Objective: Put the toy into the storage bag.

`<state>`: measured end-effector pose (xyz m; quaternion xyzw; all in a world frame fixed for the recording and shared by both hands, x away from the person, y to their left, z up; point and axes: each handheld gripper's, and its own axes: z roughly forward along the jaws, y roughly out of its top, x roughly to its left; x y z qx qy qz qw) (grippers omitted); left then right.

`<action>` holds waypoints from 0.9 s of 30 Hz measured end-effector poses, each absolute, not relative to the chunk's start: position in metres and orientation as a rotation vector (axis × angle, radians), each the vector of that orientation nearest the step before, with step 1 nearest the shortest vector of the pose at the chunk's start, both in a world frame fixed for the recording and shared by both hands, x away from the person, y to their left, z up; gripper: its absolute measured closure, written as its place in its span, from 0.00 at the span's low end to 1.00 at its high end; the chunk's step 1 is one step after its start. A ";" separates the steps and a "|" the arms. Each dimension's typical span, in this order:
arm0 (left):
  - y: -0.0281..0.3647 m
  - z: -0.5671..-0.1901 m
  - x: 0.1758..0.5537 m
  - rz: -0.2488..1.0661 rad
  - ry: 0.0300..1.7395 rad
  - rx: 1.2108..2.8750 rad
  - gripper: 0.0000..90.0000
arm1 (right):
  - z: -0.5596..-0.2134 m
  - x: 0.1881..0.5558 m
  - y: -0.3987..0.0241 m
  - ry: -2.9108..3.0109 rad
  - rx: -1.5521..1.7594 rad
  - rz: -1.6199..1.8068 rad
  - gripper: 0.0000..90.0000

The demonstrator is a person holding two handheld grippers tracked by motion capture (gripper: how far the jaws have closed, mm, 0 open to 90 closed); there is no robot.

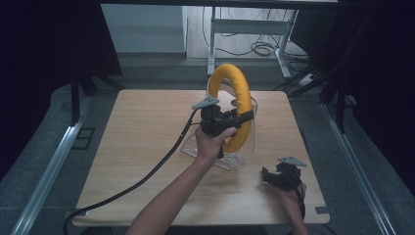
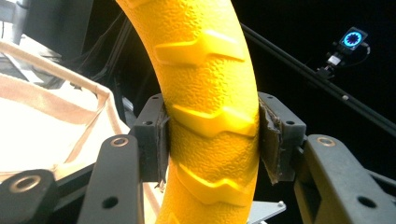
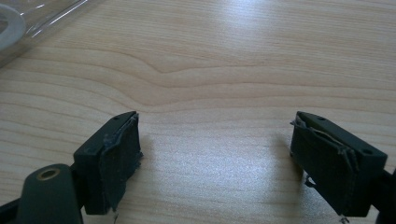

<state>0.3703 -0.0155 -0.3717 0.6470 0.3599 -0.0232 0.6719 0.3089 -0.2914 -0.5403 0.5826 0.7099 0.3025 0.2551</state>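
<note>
Left gripper (image 1: 238,117) clamps the yellow ring (image 1: 235,78) above its clear stand (image 1: 230,161); we should lift straight; right gripper (image 1: 270,177) rests spread on the tabletop (image 1: 147,147).

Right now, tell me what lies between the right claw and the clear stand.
Bare wood. In the high view, only table shows between the right claw and the stand; the right gripper view agrees.

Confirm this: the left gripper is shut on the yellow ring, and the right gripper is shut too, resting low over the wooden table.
One mistake: the right gripper is open, its jaws wide apart over the bare wooden table, as the right gripper view shows. The left gripper is indeed shut on the yellow ring.
</note>
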 end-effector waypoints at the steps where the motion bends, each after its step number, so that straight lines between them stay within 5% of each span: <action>1: -0.017 -0.373 0.370 -0.046 0.812 1.462 0.56 | -0.540 0.309 -0.291 1.928 1.582 0.821 0.18; 27: -0.016 -0.404 0.371 -0.049 0.868 1.476 0.55 | -0.540 0.309 -0.292 1.930 1.580 0.821 0.18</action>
